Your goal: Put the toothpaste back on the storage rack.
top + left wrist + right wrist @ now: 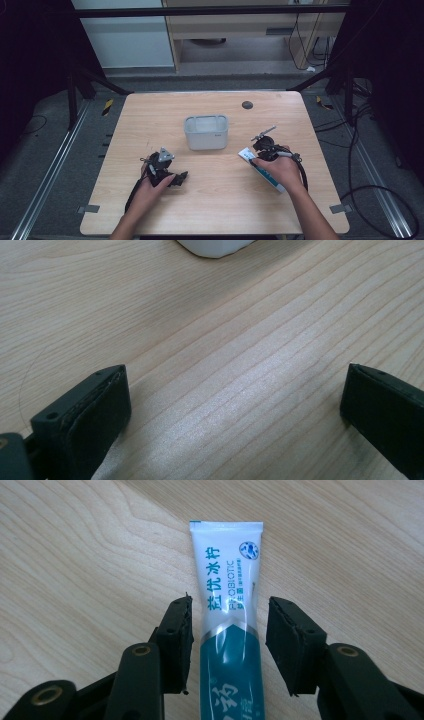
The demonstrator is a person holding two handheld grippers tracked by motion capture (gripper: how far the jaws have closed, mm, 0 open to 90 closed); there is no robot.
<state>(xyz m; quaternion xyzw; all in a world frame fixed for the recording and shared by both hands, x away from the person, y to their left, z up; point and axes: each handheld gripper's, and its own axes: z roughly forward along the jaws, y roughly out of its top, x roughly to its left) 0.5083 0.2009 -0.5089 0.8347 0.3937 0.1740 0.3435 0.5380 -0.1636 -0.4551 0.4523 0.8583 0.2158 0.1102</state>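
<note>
Two forearms are seen entering from the bottom edge of the high view, each hand wrapped around a black gripper resting on a pale wooden table (150,115). On the person's left, the left gripper (176,180) is held low over bare tabletop, its jaws spread wide with nothing between them; in the left gripper view the wood grain is shown running diagonally between the two black pads (102,412), and a corner of a white container (212,246) is caught at the top edge. That container (206,132), a rounded rectangular tub, is set near the middle of the table, between the two hands and farther from the person. On the right, the right gripper (263,150) is placed over a white-and-teal tube (227,605) lying flat on the wood; the jaws are seen straddling the tube, narrow gaps being visible on both sides, so the tube is flanked but not yet pinched. In the high view the tube (247,155) is laid diagonally, partly covered by the right hand (280,170). A small dark disc (247,105) is marked near the far edge. Beyond the table, grey flooring, black frame struts, loose cables and a light wooden cabinet (240,25) are visible in a dim room.
</note>
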